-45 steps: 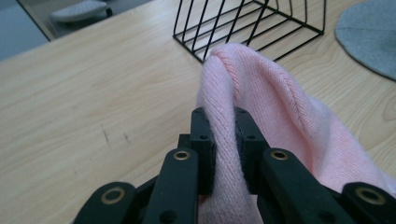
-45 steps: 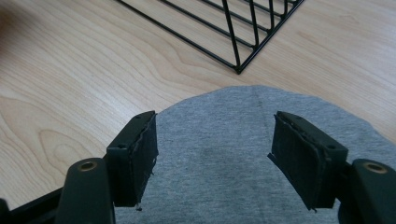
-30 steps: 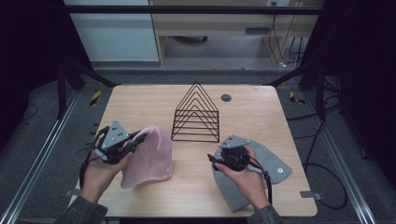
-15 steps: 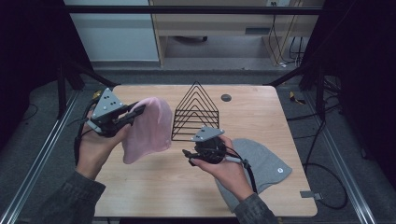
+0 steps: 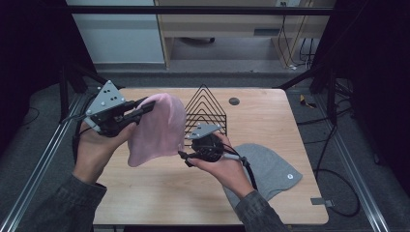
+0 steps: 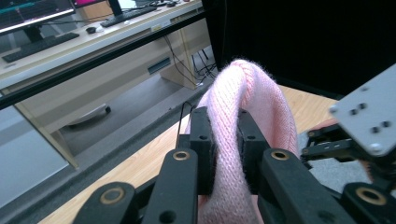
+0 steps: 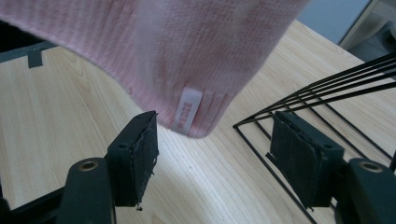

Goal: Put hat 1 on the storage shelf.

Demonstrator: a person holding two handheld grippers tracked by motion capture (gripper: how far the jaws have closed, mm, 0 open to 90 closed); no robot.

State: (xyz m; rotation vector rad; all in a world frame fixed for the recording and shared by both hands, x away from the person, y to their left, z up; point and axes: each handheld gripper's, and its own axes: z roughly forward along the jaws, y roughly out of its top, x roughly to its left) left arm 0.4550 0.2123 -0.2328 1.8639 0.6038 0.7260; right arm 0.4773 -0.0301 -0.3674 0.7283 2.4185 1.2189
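The pink knit beanie (image 5: 157,128) is held above the wooden table (image 5: 145,193), just beside the black wire rack (image 5: 207,108), its edge pinched between the pressed-together jaws of the left gripper (image 5: 143,107). The jaws of the right gripper (image 7: 212,154) are spread wide and have just been opening, with the beanie's labelled hem hung just above the gap, untouched by either pad. A grey beanie (image 5: 270,169) is laid flat on the table beyond the rack's near corner.
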